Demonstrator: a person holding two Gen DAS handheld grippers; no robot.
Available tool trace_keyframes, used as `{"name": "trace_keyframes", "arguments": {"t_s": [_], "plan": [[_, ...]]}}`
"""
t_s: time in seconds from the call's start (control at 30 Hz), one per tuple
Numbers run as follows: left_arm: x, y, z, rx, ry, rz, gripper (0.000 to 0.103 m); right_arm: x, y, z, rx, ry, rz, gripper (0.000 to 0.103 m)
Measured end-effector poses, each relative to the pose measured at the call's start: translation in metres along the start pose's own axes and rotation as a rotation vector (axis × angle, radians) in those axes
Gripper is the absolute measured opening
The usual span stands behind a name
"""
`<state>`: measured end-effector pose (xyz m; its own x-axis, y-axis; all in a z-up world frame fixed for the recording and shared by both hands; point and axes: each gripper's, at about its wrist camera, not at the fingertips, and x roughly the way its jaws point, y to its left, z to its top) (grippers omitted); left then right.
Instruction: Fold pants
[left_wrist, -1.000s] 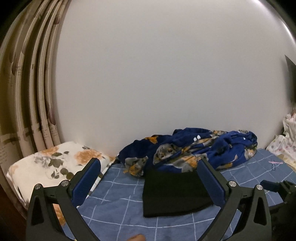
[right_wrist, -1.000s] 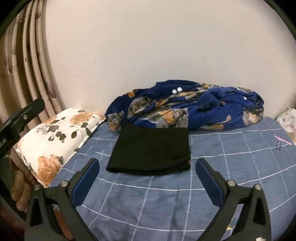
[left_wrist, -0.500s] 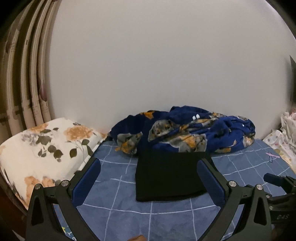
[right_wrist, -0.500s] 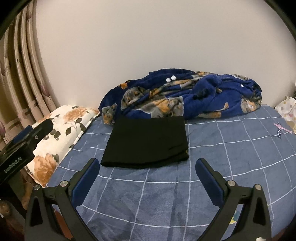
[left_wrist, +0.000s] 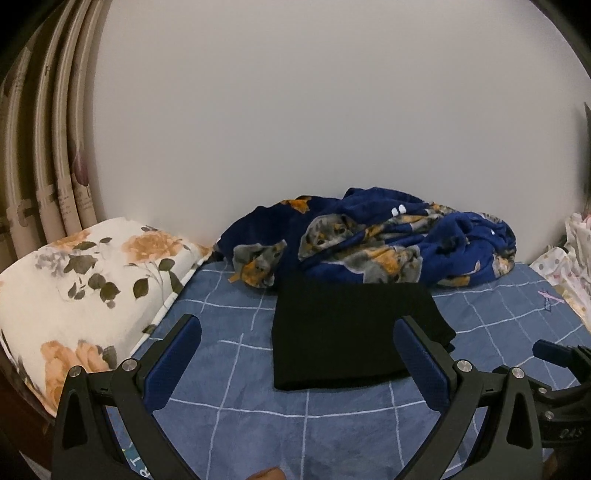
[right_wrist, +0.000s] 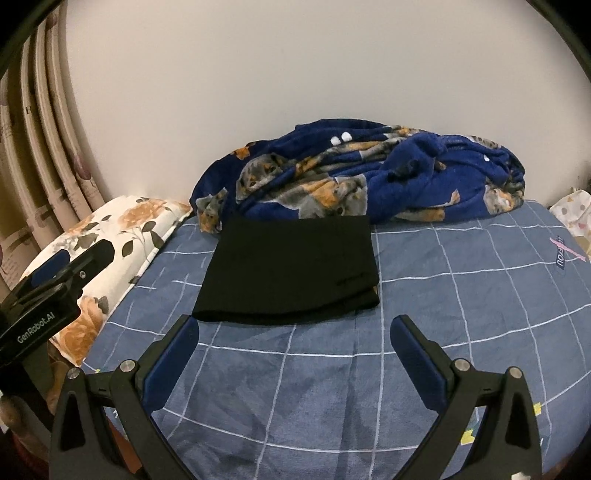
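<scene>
A floral pillow (right_wrist: 110, 236) lies at the left of the frame beside a blue checked bedsheet (right_wrist: 461, 295). At centre, black pants (right_wrist: 291, 269) rest folded into a flat rectangle, their far edge touching a crumpled blue floral blanket (right_wrist: 369, 177) against the wall. In the foreground, the left gripper (left_wrist: 297, 350) and right gripper (right_wrist: 293, 350) hover with fingers spread wide, holding nothing.

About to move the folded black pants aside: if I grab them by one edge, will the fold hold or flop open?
Likely floppy: the pants are soft cloth, lying flat in layers on the blue sheet. Pinching one edge would probably lift only the top layer, since stacked edges show at the right corner. They look light and unlikely to slip much on the sheet. Supporting both sides seems safer.
</scene>
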<state>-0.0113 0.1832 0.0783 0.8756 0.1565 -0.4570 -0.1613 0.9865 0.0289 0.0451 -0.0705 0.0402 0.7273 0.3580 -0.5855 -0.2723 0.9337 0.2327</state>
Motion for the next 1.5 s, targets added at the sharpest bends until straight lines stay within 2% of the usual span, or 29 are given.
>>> {"name": "trace_keyframes", "arguments": {"t_s": [1.5], "plan": [[0.0021,0.0099,-0.0105,-0.029,0.025,0.003,0.103,0.0075,0.0043,-0.0082,-0.012,0.026,-0.045,0.103]]}}
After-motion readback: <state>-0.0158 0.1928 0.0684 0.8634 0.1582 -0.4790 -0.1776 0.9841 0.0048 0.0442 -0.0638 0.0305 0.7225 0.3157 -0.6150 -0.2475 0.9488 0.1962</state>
